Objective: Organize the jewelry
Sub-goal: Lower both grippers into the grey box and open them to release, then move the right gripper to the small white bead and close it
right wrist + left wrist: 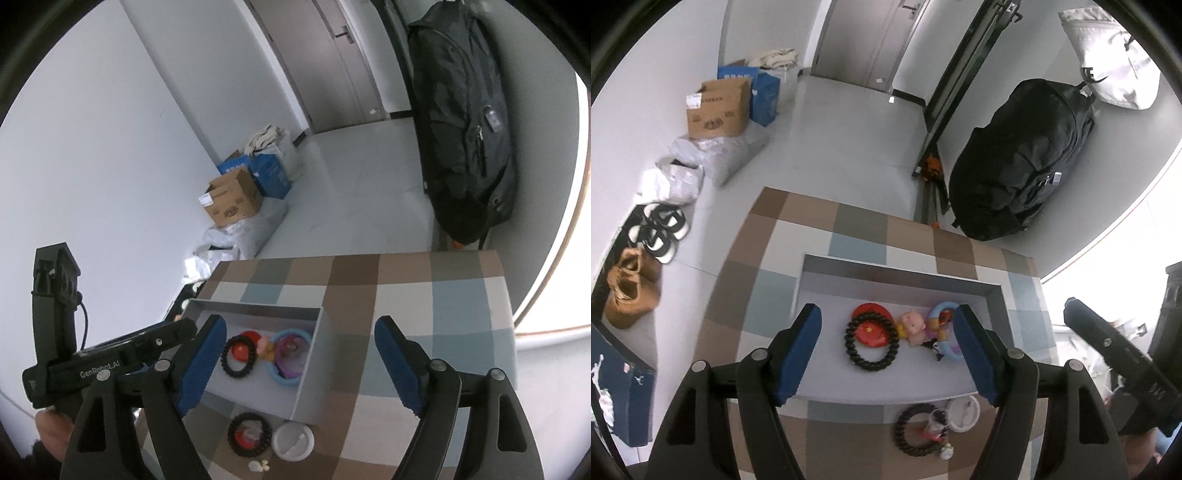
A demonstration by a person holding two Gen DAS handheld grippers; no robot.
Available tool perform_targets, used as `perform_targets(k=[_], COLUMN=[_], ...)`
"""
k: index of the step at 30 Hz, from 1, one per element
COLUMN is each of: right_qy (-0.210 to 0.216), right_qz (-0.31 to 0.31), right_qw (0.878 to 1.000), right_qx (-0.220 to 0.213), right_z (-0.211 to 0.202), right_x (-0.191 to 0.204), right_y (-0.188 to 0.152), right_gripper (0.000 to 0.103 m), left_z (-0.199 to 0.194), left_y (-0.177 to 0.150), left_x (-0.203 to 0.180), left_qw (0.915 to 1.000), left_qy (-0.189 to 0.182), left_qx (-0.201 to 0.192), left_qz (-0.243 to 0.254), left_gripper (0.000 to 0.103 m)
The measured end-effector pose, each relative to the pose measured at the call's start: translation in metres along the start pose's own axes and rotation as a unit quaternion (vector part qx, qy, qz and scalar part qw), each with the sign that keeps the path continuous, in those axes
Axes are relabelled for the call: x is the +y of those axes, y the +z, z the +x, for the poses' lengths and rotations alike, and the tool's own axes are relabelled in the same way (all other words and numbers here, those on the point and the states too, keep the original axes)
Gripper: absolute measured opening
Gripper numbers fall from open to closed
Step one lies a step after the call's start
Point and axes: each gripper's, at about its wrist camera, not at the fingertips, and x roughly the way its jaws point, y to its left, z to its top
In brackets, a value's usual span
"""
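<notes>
Home entryway, probably: shoes (657, 232), backpack (1023, 166), door (864, 37).

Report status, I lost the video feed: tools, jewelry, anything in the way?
Left tool open, empty. Right tool open, empty. Box holds black bracelet and blue ring; second bracelet outside. Nothing in the way.

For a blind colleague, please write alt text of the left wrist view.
An open left hand-held gripper hovers over a grey tray holding a black bead bracelet, red disc, pink pig and blue ring; another bracelet lies outside on the checkered cloth.
</notes>
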Motion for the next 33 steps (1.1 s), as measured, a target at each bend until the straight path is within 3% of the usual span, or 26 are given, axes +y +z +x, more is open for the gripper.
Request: perform_targets(k=[7, 11, 18, 20, 23, 33], right_qy=[-0.006, -0.008, -0.015, -0.02, -0.026, -0.059], right_qz=[0.002, 0.0, -0.014, -0.02, -0.029, -0.078], right_qw=[1.0, 1.0, 1.0, 1.0, 0.999, 0.995], right_qx=[-0.006, -0.015, -0.014, -0.013, -0.009, 0.021], right_z=[-0.012, -0.022, -0.035, -0.038, -0.04, -0.04], right_x=[-0.002, 0.0, 0.004, 0.005, 0.005, 0.004], right_y=[-0.008, -0.015, -0.029, -0.033, -0.039, -0.064], right_gripper=[0.084, 0.093, 0.098, 0.099, 0.103, 0.103], left_z=[-0.012, -0.02, -0.028, -0.03, -0.033, -0.032], left_y=[-0.01, -0.018, -0.033, -0.037, -0.044, -0.06], left_x=[-0.004, -0.012, -0.022, -0.024, -0.024, -0.014], left_qw=[0.9993, 0.9979, 0.9956, 0.995, 0.9945, 0.996], left_qy=[0.027, 0.041, 0.055, 0.058, 0.06, 0.062], left_qx=[-0.019, -0.035, -0.042, -0.045, -0.053, -0.035], left_qz=[0.015, 0.037, 0.063, 0.068, 0.068, 0.054], left_gripper=[0.07, 0.07, 0.071, 0.072, 0.081, 0.082])
